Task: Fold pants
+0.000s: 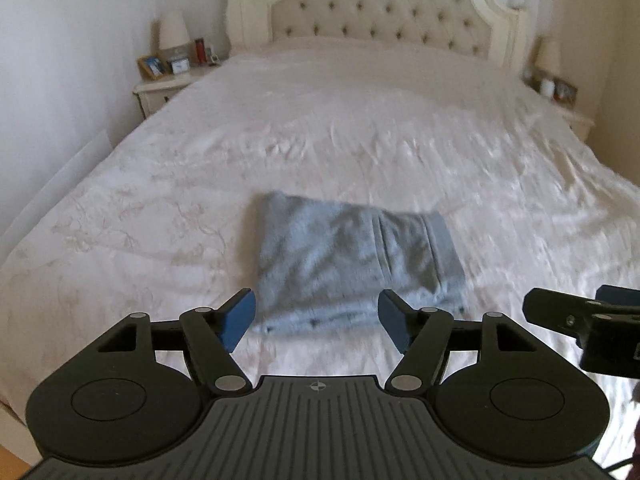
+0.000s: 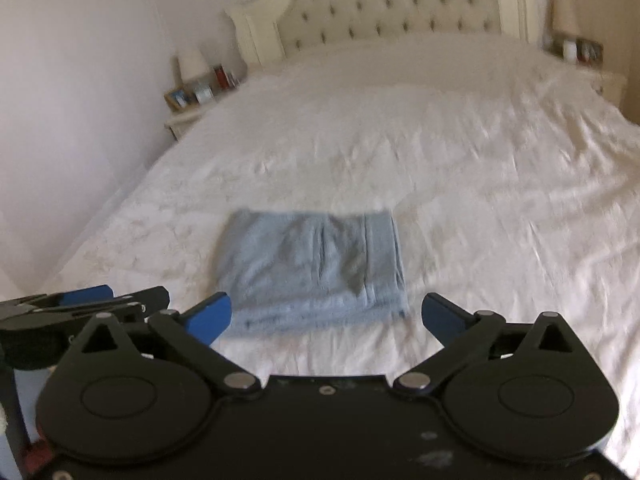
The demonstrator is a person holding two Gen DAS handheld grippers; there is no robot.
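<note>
- One pair of grey-blue pants (image 1: 352,264) lies folded into a compact rectangle on the white bedspread (image 1: 360,128), toward the foot end of the bed.
- Its fabric looks soft and fleecy, with mottled darker patches and shallow creases across the top.
- Seen by the left wrist camera, a smoother band with vertical seams runs along the edge at 3 o'clock, likely the waistband, while the edge at 9 o'clock is a rounded fold.
- Stacked layers show along the near edge at 6 o'clock, with a few small dark dots on them; blur hides what these are.
- The left tool (image 1: 316,316) hangs above the near edge of the pants, its blue pads spread apart with nothing between them and clear of the cloth.
- The right tool (image 2: 326,318) hangs likewise over the near edge, its pads spread still wider, gripping nothing.
- Each tool shows in the other's view: the right one at 3 o'clock from the left camera, the left one at 9 o'clock from the right camera.
- A tufted cream headboard (image 1: 380,4) stands at 12 o'clock, with a nightstand (image 1: 164,92) at 10 o'clock.
</note>
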